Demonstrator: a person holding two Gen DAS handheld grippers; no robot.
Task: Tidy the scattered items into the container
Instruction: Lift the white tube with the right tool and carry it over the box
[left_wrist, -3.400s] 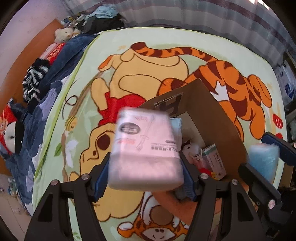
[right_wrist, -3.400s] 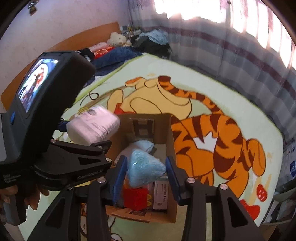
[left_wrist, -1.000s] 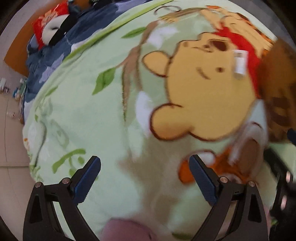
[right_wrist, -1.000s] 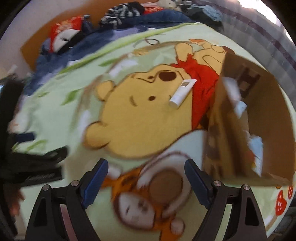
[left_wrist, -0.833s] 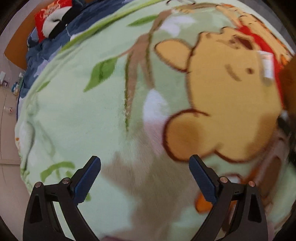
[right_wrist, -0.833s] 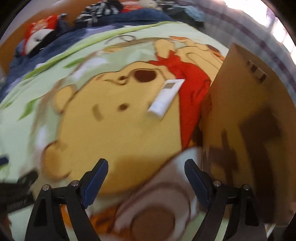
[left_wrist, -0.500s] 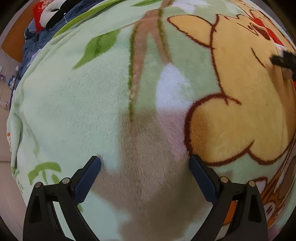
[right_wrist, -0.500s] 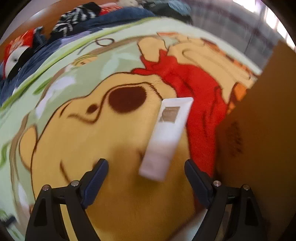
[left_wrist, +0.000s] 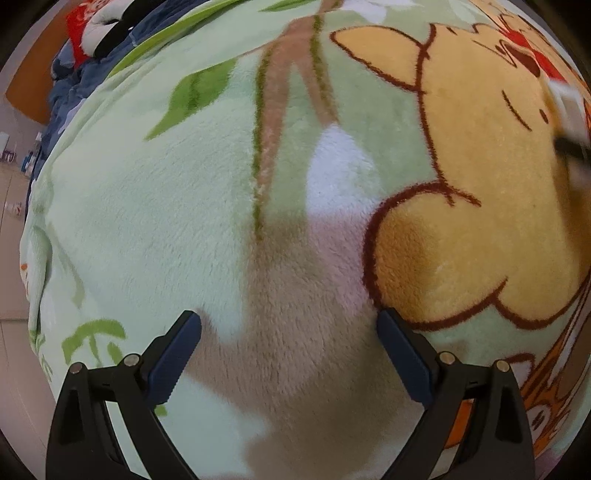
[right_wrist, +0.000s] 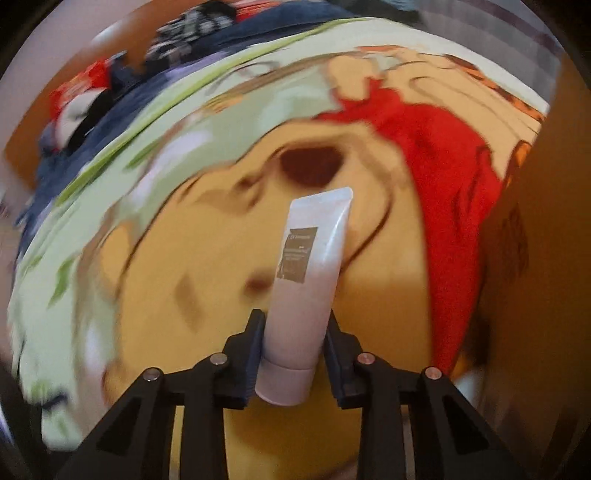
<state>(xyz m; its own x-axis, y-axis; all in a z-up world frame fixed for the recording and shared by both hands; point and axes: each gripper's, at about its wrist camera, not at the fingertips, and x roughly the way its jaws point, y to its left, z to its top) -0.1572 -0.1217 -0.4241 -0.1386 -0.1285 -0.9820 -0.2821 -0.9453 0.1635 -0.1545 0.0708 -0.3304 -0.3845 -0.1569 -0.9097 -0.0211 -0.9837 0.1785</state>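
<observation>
A white squeeze tube (right_wrist: 312, 266) with a grey-brown label sticks forward from my right gripper (right_wrist: 295, 339), which is shut on the tube's lower part near the cap, over the cartoon blanket (right_wrist: 207, 266). The brown cardboard box (right_wrist: 546, 221) rises close at the right edge of the right wrist view. My left gripper (left_wrist: 288, 350) is open and empty, low over the fleece blanket (left_wrist: 147, 221). The tube shows blurred at the right edge of the left wrist view (left_wrist: 570, 110).
Dark blue bedding (right_wrist: 122, 96) and a red-and-black plush (left_wrist: 99, 26) lie at the far edge of the bed. A wooden headboard (left_wrist: 29, 81) and floor (left_wrist: 11, 177) show at the left.
My right gripper has closed on the white tube, which lay loose on the blanket half a second ago. My left gripper stays open, close above the blanket.
</observation>
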